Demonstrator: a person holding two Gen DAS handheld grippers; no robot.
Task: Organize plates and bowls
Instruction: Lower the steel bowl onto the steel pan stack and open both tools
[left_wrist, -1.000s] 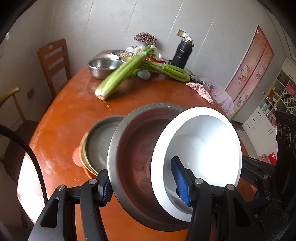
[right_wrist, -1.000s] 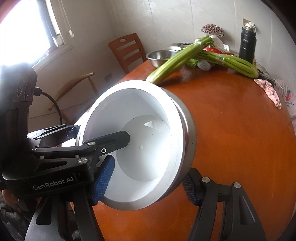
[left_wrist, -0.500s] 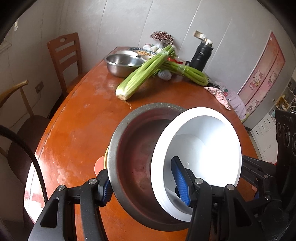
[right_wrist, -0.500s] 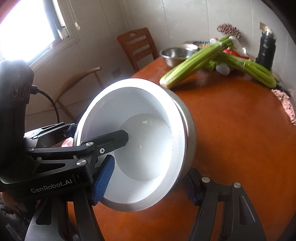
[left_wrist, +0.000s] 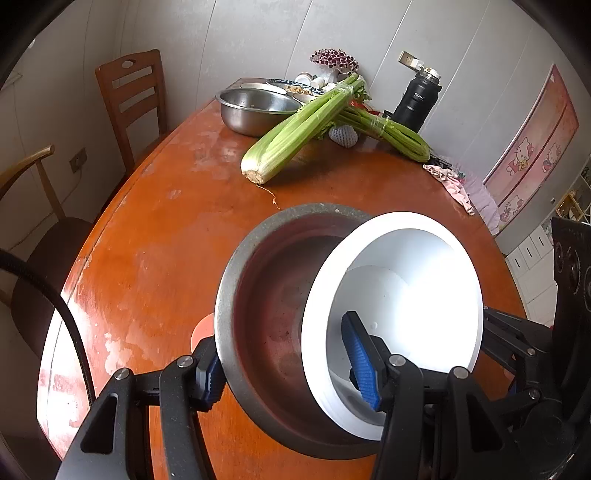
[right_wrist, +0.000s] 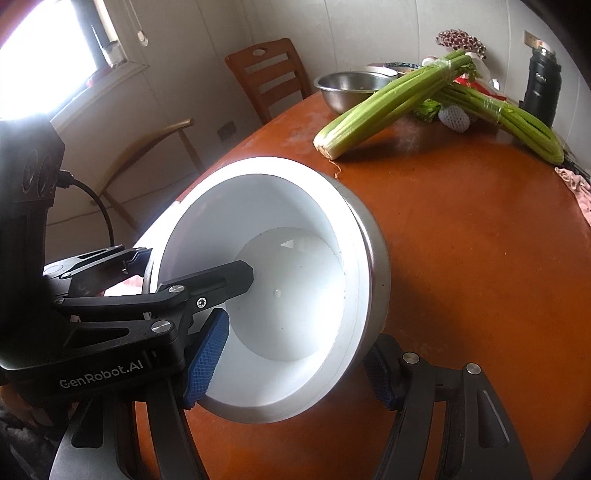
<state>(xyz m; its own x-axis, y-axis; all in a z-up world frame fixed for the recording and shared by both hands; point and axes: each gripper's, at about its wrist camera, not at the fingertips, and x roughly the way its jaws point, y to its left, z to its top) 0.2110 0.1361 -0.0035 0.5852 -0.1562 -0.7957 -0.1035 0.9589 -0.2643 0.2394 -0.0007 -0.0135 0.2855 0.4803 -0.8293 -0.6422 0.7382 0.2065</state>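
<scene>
White bowl (left_wrist: 406, 295) nested in tilted grey metal bowl (left_wrist: 266, 295).

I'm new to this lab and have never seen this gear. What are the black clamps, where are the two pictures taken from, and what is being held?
The black clamps are hand-held two-finger grippers, one in each of a person's hands, each with a camera looking along its fingers. One picture is from the left gripper, the other from the right gripper. Together they hold a white bowl nested in a metal bowl, tilted above an orange-brown table. Farther back lie celery bunches, a steel basin and a black flask.
</scene>
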